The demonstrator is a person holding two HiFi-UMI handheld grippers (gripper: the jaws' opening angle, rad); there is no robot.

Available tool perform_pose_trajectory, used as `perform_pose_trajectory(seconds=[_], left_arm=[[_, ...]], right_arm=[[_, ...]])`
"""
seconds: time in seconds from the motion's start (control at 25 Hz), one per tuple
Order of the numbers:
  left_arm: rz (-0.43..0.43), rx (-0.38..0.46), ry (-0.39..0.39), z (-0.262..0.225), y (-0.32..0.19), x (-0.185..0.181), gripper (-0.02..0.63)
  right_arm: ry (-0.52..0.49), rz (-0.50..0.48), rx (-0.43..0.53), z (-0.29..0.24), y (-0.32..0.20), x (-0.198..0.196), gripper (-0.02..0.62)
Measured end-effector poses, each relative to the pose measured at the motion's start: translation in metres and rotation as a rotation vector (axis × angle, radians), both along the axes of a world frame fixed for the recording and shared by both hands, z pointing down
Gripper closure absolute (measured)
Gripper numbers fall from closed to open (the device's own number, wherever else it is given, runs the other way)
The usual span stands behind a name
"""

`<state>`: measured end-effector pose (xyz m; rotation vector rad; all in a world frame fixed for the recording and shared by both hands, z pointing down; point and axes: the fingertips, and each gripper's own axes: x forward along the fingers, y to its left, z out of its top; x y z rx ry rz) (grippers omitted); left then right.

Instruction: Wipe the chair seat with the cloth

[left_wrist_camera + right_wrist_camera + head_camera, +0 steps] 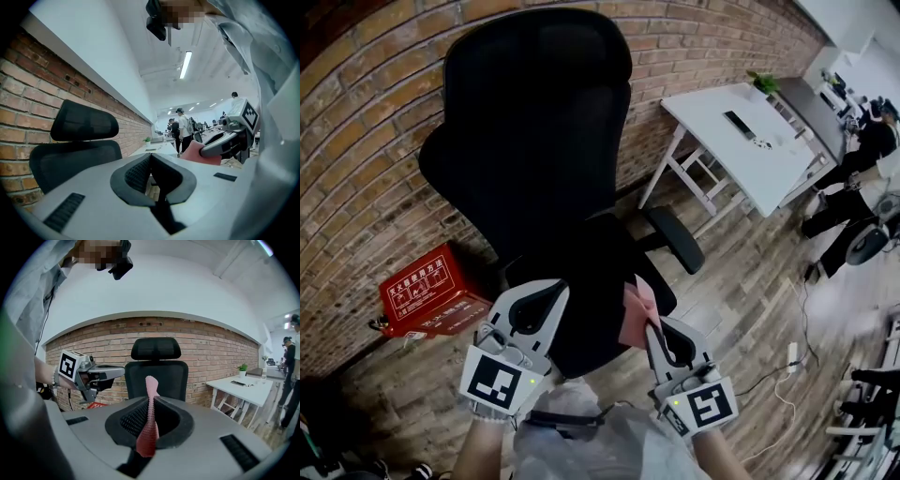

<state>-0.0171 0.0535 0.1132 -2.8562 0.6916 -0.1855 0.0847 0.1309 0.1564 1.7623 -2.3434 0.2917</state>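
The black office chair (534,141) stands against the brick wall, its seat (591,281) just ahead of both grippers. My right gripper (654,328) is shut on a pink cloth (636,314), which hangs over the seat's right front part. In the right gripper view the cloth (150,423) stands pinched between the jaws, with the chair back (157,373) behind it. My left gripper (546,298) hovers over the seat's left front, shut with nothing in it. The left gripper view shows the chair (79,140) at the left and the right gripper (229,138) holding the cloth (199,152).
A red box (427,292) sits on the wooden floor by the brick wall, left of the chair. A white table (741,141) stands at the right, people beyond it. Cables and a power strip (789,354) lie on the floor at the right.
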Motion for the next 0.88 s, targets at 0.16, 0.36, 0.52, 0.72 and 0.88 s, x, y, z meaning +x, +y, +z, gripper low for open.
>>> perform_pose_trajectory(seconds=[0.16,0.36,0.52,0.72,0.88], left_arm=[[-0.015,-0.065,0.058,0.003,-0.015,-0.003,0.588],[0.03,0.007,-0.001,0.01,-0.026,-0.003,0.588],[0.033,0.012,-0.009,0.014,-0.034,-0.002,0.588],[0.019,0.007,-0.004,0.023,-0.046,0.0,0.588],[0.006,-0.005,-0.014,0.034,-0.057,0.006,0.588]], right_arm=[[0.009,0.009,-0.005,0.002,-0.013,-0.002,0.545],[0.02,0.015,-0.009,0.01,-0.024,-0.003,0.545],[0.018,0.02,-0.016,0.015,-0.032,-0.001,0.545],[0.016,0.007,-0.024,0.027,-0.043,0.001,0.545],[0.017,-0.018,-0.042,0.042,-0.055,0.006,0.545]])
